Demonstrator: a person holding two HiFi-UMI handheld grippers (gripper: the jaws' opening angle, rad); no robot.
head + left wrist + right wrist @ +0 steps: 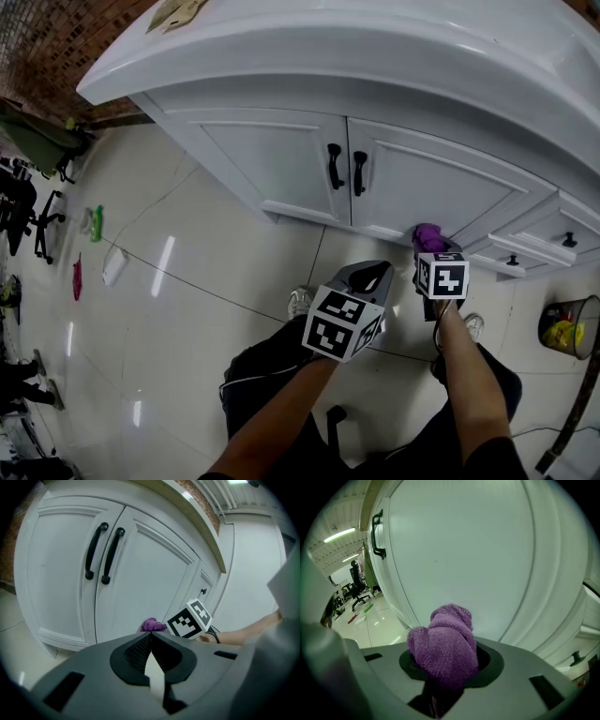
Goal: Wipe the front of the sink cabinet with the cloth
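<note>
Cloth point(445, 644) = purple, bunched, clamped in your right hand-held gripper point(433, 253); the right gripper view shows the wad filling the gap between the jaws and bulging out ahead of them. In the head view the cloth sits up against the sink cabinet point(281, 159) front, at the lower right corner of the right door point(441, 187), just above the bottom rail. Can't tell for sure whether the fabric is pressed flat or only touching. Your left hand-held gripper point(151, 641) has its jaws closed tip to tip w/ nothing between them; it hangs off the cabinet, low and just left of the right one, pointing at the doors. Left gripper view catches the right gripper's marker cube point(190, 619) w/ the purple cloth poking out beside it. Two black handles point(335, 166) sit side by side at the centre seam of the doors, well above and left of the cloth. White worktop point(375, 56) overhangs the cabinet. Drawer stack point(553, 239) w/ small dark knobs is to the right of the doors. Mesh bin point(569, 326) w/ yellow stuff stands on the tile floor point(187, 281) far right. Office chair point(37, 220) far left, well apart.
</note>
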